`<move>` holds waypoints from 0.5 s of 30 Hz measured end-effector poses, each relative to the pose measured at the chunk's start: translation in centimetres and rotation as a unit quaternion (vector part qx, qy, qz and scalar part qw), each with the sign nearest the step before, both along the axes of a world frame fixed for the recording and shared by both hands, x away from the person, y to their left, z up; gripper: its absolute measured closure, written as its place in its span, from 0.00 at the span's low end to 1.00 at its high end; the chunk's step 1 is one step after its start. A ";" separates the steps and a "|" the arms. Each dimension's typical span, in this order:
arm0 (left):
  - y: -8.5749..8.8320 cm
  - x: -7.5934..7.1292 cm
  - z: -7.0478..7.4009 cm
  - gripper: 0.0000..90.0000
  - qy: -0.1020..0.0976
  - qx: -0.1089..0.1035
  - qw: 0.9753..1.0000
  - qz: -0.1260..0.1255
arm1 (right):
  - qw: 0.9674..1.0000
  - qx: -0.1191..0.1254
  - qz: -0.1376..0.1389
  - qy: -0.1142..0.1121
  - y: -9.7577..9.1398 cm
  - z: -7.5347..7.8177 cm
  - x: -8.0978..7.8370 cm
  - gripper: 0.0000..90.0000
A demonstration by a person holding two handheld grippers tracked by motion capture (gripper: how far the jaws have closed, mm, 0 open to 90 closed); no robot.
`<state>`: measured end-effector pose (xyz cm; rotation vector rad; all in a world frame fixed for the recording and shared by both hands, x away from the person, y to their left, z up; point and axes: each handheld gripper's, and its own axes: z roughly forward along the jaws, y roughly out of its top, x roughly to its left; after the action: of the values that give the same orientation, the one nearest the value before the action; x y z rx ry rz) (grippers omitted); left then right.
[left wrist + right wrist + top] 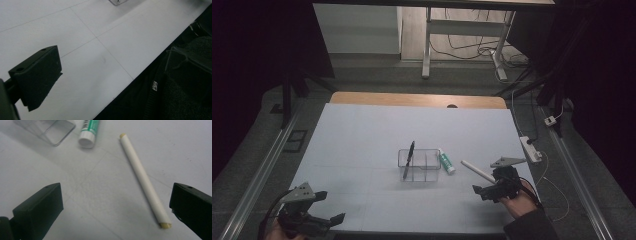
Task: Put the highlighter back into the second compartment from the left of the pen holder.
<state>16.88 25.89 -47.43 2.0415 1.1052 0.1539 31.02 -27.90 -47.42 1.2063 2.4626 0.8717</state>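
Looks light, stiff, round and roll-prone, that white stick [143, 178] at frame centre-right between the right hand-held gripper [116, 212] jaws, spread wide apart; best pinched mid-length

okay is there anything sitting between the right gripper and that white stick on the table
Nothing visible does. The right gripper has its jaws spread wide over bare table, and the long white paper-wrapped stick lies flat between them, nearer one jaw. The green-and-white glue tube and clear plastic organiser box lie farther off, beyond it.
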 end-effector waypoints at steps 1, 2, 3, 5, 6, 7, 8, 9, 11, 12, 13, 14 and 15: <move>0.0 0.0 0.0 0.01 0.000 0.000 1.000 0.000 | 1.000 0.000 -0.004 0.003 0.0 -0.1 0.4 0.00; 0.0 0.0 0.0 0.01 0.000 0.000 1.000 0.000 | 1.000 0.000 -0.009 0.007 0.1 -0.3 0.7 0.00; 0.0 0.0 0.0 0.01 0.000 0.000 1.000 0.000 | 1.000 -0.002 -0.012 0.010 0.1 -0.4 1.1 0.00; 0.0 0.0 0.0 0.01 0.000 0.000 1.000 0.000 | 1.000 -0.010 -0.013 0.017 0.1 -0.8 1.9 0.00; 0.0 0.0 0.0 0.01 0.001 0.000 1.000 0.000 | 1.000 -0.014 -0.014 0.020 0.2 -0.9 2.2 0.00; 0.0 0.0 0.0 0.01 0.001 0.000 1.000 0.000 | 1.000 -0.019 -0.013 0.022 0.2 -1.1 2.6 0.00; 0.0 0.0 0.0 0.01 0.001 0.000 1.000 0.000 | 0.999 -0.020 -0.013 0.023 0.2 -1.3 2.9 0.00; 0.0 0.0 0.0 0.01 0.001 0.000 1.000 0.000 | 0.999 -0.024 -0.012 0.026 0.2 -1.4 3.3 0.00; 0.0 0.1 0.0 0.01 0.002 0.001 1.000 0.000 | 0.999 -0.028 -0.009 0.034 0.2 -1.6 3.8 0.00; 0.0 0.1 0.0 0.01 0.002 0.001 1.000 -0.001 | 0.999 -0.033 -0.008 0.034 0.3 -1.7 4.1 0.00; 0.0 0.1 0.0 0.01 0.002 0.001 1.000 -0.001 | 0.999 -0.037 -0.007 0.034 0.3 -1.8 4.3 0.00; 0.0 0.1 0.0 0.01 0.002 0.002 1.000 -0.001 | 0.999 -0.040 -0.006 0.034 0.4 -1.9 4.5 0.00; 0.0 0.1 0.0 0.01 0.002 0.002 1.000 -0.001 | 0.998 -0.044 -0.006 0.036 0.4 -2.0 4.8 0.00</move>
<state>16.94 25.86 -47.45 2.0472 1.1054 0.1507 35.79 -27.47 -49.41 1.2393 2.5187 0.7206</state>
